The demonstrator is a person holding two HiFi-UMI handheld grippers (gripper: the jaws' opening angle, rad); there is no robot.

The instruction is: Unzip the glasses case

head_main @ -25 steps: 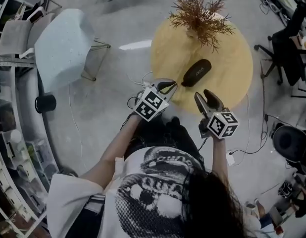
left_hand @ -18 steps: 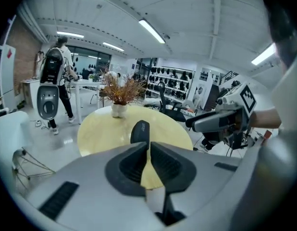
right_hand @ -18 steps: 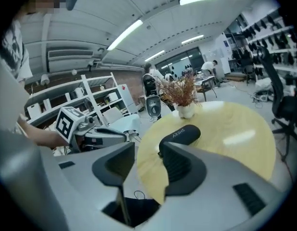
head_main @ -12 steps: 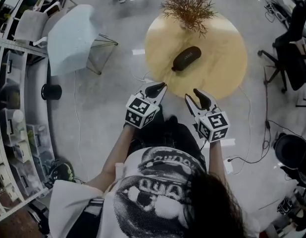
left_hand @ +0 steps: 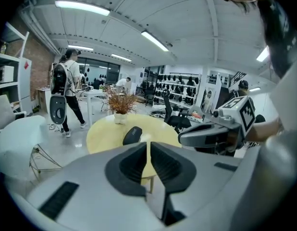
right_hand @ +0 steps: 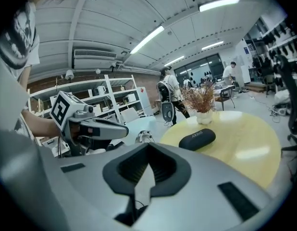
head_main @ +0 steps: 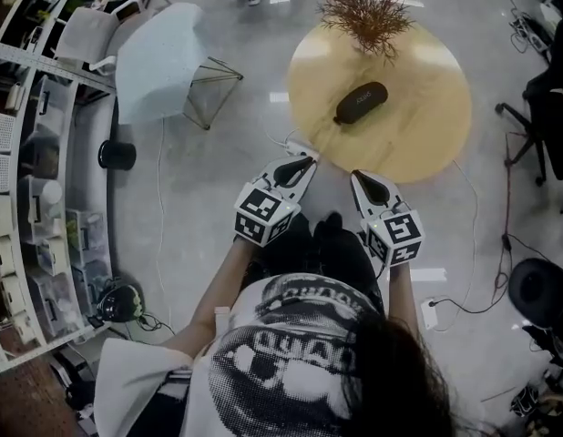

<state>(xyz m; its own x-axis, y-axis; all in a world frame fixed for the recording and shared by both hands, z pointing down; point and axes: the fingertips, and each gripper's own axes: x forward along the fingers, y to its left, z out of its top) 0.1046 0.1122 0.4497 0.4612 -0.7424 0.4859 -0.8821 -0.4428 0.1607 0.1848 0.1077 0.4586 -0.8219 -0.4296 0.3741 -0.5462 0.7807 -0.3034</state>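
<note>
Glasses case [head_main: 361, 102], black, oblong, zipped shut, lies flat on the round yellow table [head_main: 418, 130], upper middle of the head view, slightly left of the tabletop's centre. Nothing touches it. In the left gripper view the case [left_hand: 132, 134] sits on the table past the fingers; in the right gripper view it [right_hand: 197, 139] is right of centre, with pale print on its side, too small to read.

Dried plant [head_main: 368, 12] in a small white pot stands at the table's far edge, just above the case in frame, apart from it.

Left gripper [head_main: 304, 162] is below the table's lower left edge, off the tabletop, well apart from the case. Its fingers [left_hand: 134, 165] are clenched to a thin slit with nothing between them.

Right gripper [head_main: 365, 182] is lower middle, just under the table's near edge, also clear of the case. Its fingers [right_hand: 160, 170] are clenched tip to tip, empty. Both point up-frame toward the table.

White chair [head_main: 158, 62] upper left on the floor. Shelving [head_main: 35, 153] runs down the left edge. Black round bin [head_main: 117, 154] sits on the floor beside it. Person with a backpack [left_hand: 67, 88] stands at left in the left gripper view.
</note>
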